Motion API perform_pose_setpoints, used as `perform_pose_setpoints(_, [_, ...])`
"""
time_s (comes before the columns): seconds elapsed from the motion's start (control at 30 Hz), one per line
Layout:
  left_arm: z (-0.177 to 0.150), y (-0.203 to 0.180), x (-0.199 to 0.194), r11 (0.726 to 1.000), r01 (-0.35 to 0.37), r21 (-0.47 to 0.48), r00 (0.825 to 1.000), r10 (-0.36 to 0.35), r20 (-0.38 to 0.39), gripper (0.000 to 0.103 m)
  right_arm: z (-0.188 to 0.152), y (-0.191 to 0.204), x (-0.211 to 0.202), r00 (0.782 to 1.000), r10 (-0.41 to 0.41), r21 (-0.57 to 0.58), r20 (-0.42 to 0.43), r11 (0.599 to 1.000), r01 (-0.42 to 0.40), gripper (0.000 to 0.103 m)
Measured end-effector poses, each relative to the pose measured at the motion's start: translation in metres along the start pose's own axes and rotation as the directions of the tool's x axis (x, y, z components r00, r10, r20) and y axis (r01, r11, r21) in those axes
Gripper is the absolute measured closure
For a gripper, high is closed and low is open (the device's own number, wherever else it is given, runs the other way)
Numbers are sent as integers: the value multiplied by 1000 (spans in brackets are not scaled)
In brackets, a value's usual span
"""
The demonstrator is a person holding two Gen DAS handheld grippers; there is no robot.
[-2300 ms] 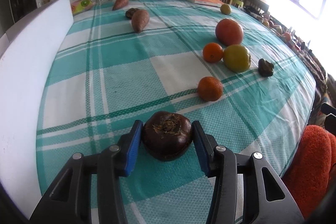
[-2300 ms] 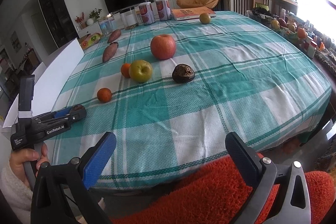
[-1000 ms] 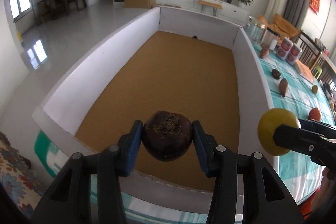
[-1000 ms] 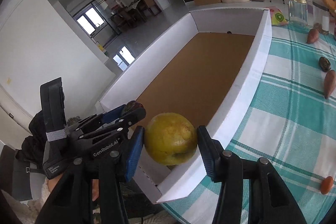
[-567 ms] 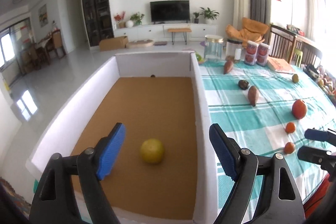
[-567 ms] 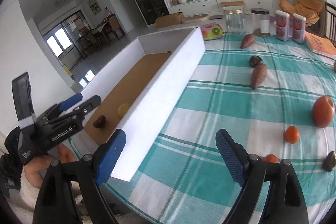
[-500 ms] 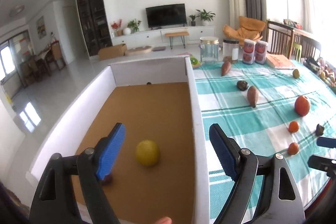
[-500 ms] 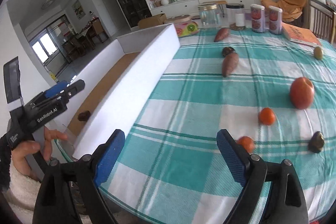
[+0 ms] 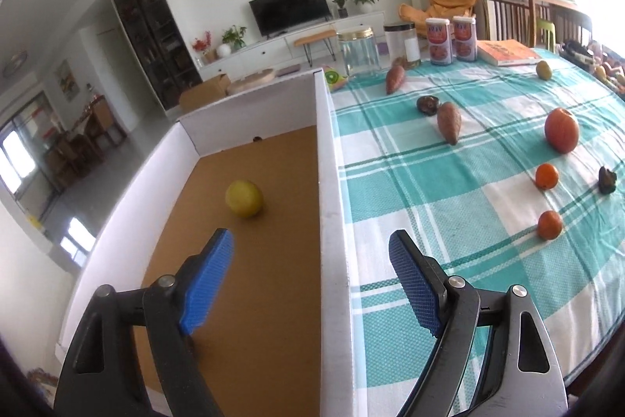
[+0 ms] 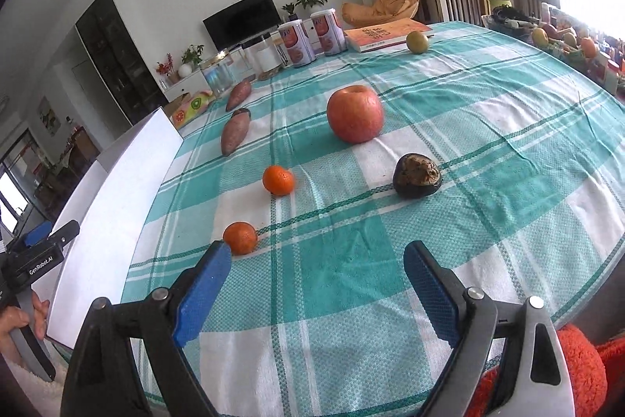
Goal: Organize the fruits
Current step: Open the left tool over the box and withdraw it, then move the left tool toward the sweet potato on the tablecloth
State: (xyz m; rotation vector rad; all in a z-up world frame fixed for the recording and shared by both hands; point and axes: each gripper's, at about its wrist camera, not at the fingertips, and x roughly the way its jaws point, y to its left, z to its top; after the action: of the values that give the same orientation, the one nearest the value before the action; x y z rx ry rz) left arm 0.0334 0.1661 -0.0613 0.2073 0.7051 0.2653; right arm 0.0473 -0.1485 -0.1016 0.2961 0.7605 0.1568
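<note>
Yellow fruit (image 9: 244, 198) lying in the white box (image 9: 332, 182).
Left tool (image 9: 312, 276) and right tool (image 10: 316, 280) are both hovering released, grasping nothing, above the desk (image 10: 488, 127).

Each camera rides low behind its own fingers, angled downward: the left straddles the box wall (image 9: 328, 206), the right faces the bench (image 10: 488, 127); both share the apple (image 9: 561, 130).

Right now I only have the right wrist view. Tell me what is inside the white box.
Observer: One yellow-green fruit lies on the brown floor of the white box.
Operator: Report the left gripper's jaws.
Observer: The left gripper is open, with nothing between its pads.
Operator: Check behind the nearer sweet potato.
Observer: A dark fruit sits beside the sweet potato, on its far side.
</note>
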Motion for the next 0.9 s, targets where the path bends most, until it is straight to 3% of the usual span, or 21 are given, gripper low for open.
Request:
perform_pose_setpoints(0.17, [0, -13, -6, 999, 38, 9, 999, -38, -6, 19, 2, -1, -11, 1000, -14, -2, 28, 1000, 14, 13])
perform_pose_setpoints(0.27, [2, -15, -11, 1000, -18, -2, 1000, 18, 17, 19, 11, -3, -21, 997, -65, -46, 30, 997, 67, 13])
perform_pose_setpoints(0.37, [7, -19, -36, 994, -102, -41, 984, 107, 142, 19, 23, -16, -34, 984, -169, -82, 46, 982, 173, 4])
perform_pose_setpoints(0.4, [9, -22, -47, 994, -99, -49, 976, 106, 188, 19, 25, -23, -38, 978, -203, -82, 49, 975, 207, 3])
perform_pose_setpoints(0.47, [16, -29, -64, 999, -6, -52, 970, 18, 241, 14, 28, -40, -44, 964, -258, -68, 66, 963, 262, 3])
perform_pose_setpoints(0.53, [21, -41, -71, 989, 141, -47, 964, -126, 233, 13, 28, -55, -47, 949, -305, -55, 82, 949, 310, 3])
perform_pose_setpoints(0.63, [22, -71, -63, 936, 352, -32, 927, -343, 151, 13, 26, -68, -48, 933, -351, -51, 84, 933, 356, 3])
perform_pose_setpoints(0.7, [17, -95, -49, 889, 457, -18, 887, -454, 82, 13, 22, -72, -48, 935, -346, -44, 75, 936, 349, 3])
perform_pose_setpoints(0.77, [9, -115, -37, 866, 500, -15, 866, -499, 29, 13, 17, -70, -46, 943, -328, -51, 61, 942, 331, 3])
perform_pose_setpoints(0.9, [-8, -135, -8, 850, 524, -50, 849, -526, -49, 13, 10, -62, -42, 944, -324, -87, 69, 940, 329, 3])
